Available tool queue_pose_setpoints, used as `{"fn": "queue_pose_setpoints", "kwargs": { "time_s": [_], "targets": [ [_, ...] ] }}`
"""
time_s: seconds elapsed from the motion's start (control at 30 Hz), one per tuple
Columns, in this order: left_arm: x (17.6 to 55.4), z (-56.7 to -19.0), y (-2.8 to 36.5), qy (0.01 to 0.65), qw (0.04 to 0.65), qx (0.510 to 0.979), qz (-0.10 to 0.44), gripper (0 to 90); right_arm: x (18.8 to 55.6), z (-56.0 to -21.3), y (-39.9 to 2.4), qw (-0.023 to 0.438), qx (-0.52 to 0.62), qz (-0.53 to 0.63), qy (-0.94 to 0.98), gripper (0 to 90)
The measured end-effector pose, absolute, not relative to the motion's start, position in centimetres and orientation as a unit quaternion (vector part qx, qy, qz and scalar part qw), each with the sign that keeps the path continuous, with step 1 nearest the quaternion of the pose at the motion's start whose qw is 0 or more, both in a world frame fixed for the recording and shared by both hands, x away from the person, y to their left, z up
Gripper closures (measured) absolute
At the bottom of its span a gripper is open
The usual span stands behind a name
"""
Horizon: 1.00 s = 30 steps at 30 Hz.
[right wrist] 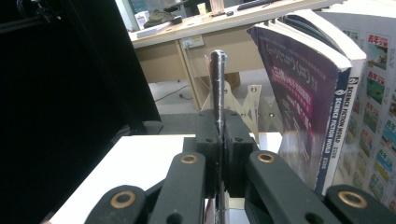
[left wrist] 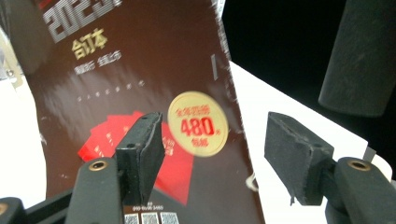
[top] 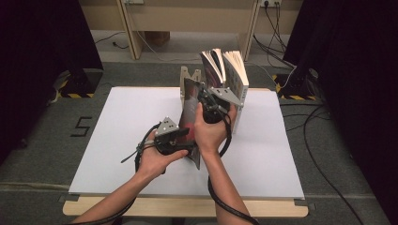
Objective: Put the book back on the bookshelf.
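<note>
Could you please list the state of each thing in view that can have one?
Dark magazine: upright, clamped at its edge, cover facing the left gripper.
Right gripper: shut on the magazine.
Left gripper: open, nothing pressed between its pads.
Purple book: standing, leaning, pages slightly fanned.
White book: standing upright beside it.

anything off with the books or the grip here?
The thin dark magazine is pinched edge-on by the right gripper and stands tilted, not yet in the rack. The books there lean and splay open. Left gripper open beside the cover.
</note>
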<state>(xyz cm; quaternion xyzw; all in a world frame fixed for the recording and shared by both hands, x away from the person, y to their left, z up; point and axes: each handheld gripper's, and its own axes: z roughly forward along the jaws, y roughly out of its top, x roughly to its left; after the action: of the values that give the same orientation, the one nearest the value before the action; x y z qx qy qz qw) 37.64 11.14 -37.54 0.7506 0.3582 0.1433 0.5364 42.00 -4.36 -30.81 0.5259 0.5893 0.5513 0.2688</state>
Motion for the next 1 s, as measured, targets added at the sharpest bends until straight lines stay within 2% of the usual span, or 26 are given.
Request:
{"fn": "queue_pose_setpoints", "kwargs": {
  "time_s": [0.43, 0.7, 1.0],
  "targets": [
    [39.1, -37.6, 8.9, 0.353, 0.504, 0.761, 0.203, 38.6, 41.9, -30.7, -4.1, 0.263, 0.528, 0.551, 0.591, 87.2],
    [39.0, -37.8, 8.4, 0.364, 0.493, 0.759, 0.221, 47.2, 41.6, -30.5, -3.8, 0.258, 0.516, 0.552, 0.602, 86.8],
    [38.3, -38.2, 9.2, 0.374, 0.487, 0.756, 0.225, 61.3, 42.0, -30.4, -3.5, 0.232, 0.501, 0.545, 0.631, 86.8]
  ]
}}
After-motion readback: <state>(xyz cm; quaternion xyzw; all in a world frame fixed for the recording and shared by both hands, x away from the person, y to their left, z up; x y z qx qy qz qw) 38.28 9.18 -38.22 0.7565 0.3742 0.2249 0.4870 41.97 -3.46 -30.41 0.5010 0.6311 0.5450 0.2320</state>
